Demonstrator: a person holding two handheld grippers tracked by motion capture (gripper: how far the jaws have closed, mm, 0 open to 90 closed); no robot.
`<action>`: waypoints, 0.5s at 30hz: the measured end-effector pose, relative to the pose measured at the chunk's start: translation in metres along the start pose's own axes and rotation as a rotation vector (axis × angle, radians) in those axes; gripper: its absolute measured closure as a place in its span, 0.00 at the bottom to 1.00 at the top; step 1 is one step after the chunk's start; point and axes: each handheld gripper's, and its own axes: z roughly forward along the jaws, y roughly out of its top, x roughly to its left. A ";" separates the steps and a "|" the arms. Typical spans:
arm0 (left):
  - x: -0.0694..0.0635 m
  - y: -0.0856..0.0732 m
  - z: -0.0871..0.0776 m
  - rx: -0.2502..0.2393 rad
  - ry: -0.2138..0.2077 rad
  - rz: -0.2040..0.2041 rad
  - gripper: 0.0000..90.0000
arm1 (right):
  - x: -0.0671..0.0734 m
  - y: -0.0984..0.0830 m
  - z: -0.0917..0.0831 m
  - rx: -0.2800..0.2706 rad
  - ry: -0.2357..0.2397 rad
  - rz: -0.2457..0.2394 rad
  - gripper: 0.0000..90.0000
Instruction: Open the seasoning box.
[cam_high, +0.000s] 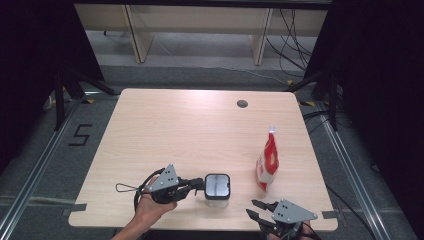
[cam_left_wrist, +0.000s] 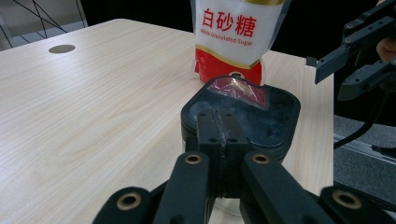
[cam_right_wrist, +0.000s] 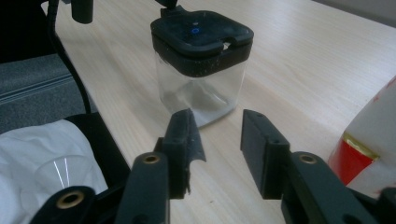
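A clear square jar (cam_high: 217, 196) with a black lid (cam_high: 217, 185) stands near the table's front edge. My left gripper (cam_high: 201, 184) comes at it from the left, shut. In the left gripper view its pads (cam_left_wrist: 219, 133) meet at the near rim of the lid (cam_left_wrist: 266, 116); I cannot tell whether they pinch any part of it. A red and white sugar bag (cam_high: 267, 161) stands upright to the jar's right. My right gripper (cam_high: 251, 208) sits at the front edge, right of the jar, open with nothing between its jaws. It (cam_right_wrist: 217, 135) points at the jar (cam_right_wrist: 201, 79) from a short way off.
The light wooden table (cam_high: 175, 130) has a round cable hole (cam_high: 242, 104) at the back right. The sugar bag (cam_right_wrist: 369, 135) stands close on the right gripper's right. Something white (cam_right_wrist: 32, 154) lies below the table edge. Black stands and cables flank the table.
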 end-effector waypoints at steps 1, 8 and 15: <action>0.000 0.000 0.000 0.000 0.000 0.000 0.99 | 0.000 0.000 0.000 0.000 0.000 0.000 0.75; 0.001 0.000 0.001 -0.002 -0.006 -0.003 0.99 | -0.001 0.005 0.007 -0.017 -0.003 -0.003 0.82; 0.001 0.000 0.001 0.003 -0.006 0.003 0.99 | -0.003 0.010 0.018 -0.004 0.008 -0.032 0.89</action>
